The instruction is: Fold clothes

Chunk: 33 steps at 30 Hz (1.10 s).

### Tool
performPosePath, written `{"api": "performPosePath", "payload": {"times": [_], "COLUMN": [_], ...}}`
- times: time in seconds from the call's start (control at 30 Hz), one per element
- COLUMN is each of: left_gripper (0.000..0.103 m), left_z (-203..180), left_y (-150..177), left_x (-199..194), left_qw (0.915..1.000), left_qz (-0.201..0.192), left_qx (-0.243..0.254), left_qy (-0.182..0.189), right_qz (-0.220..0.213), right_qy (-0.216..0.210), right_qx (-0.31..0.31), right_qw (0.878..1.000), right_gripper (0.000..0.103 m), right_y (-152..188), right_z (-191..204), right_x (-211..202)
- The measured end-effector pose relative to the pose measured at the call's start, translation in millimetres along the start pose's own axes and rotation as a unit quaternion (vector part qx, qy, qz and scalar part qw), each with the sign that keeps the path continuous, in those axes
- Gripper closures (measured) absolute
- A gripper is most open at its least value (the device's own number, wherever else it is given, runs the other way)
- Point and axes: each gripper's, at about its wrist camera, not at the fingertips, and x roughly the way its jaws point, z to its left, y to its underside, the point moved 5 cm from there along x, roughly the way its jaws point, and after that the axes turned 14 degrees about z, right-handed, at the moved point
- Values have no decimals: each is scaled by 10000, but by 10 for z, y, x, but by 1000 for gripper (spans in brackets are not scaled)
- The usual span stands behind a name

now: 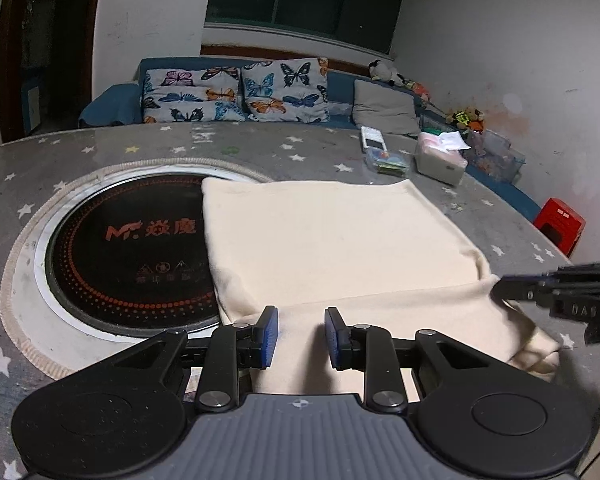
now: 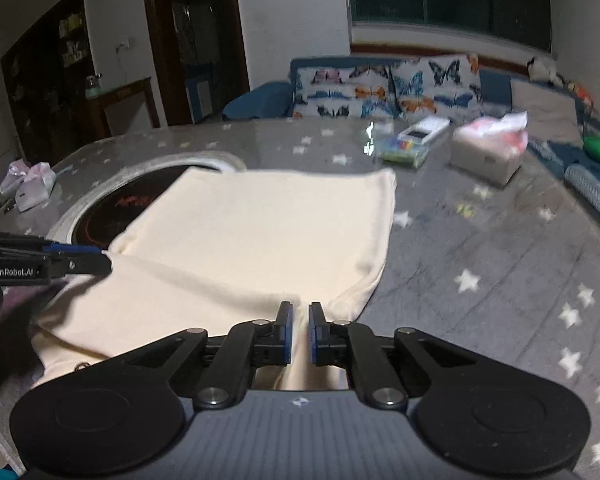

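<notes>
A cream garment (image 1: 332,240) lies partly folded on the star-patterned table, its far part flat and its near edge bunched toward me; it also shows in the right wrist view (image 2: 268,224). My left gripper (image 1: 301,330) is open, its blue pads astride the near edge of the cloth. My right gripper (image 2: 300,332) has its jaws close together with cloth between them, at the near right corner of the garment. The right gripper shows from the side in the left wrist view (image 1: 504,286), and the left gripper in the right wrist view (image 2: 104,258).
A round black induction hob (image 1: 128,252) is set in the table, partly under the garment's left side. A tissue box (image 1: 440,156), a clear box of small items (image 1: 386,160) and a remote stand at the far right. A sofa with butterfly cushions (image 1: 236,92) is behind. A red stool (image 1: 560,224) stands at right.
</notes>
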Motion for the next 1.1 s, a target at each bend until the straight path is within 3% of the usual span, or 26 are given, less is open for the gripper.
{"api": "performPosePath", "payload": {"times": [0.13, 0.23, 0.43, 0.6, 0.8, 0.97, 1.1], "left_gripper": [75, 75, 74, 67, 65, 63, 61], "left_z": [-118, -212, -345, -427, -522, -571, -626], "left_y": [45, 112, 320, 523, 773, 844, 875], "left_x": [-82, -93, -238, -415, -521, -493, -443], "left_qw": [9995, 9984, 9930, 9832, 9645, 9571, 9511], "left_qz": [1, 70, 179, 240, 241, 201, 85], "left_qx": [294, 538, 1145, 1802, 2630, 2888, 3077], "left_qy": [114, 172, 205, 175, -58, -138, -253], "right_qz": [-47, 161, 387, 283, 382, 210, 366], "right_qy": [-184, -352, -323, -425, -398, -649, -819], "right_qx": [-322, -637, -857, -1035, -1316, -1468, -1653], "right_qw": [9993, 9972, 9950, 9933, 9898, 9868, 9822], "right_gripper": [94, 93, 93, 93, 92, 92, 92], "right_y": [-8, 77, 243, 244, 317, 203, 204], "right_z": [97, 221, 304, 390, 510, 699, 857], "right_x": [-179, -146, -79, -148, -108, -128, 20]}}
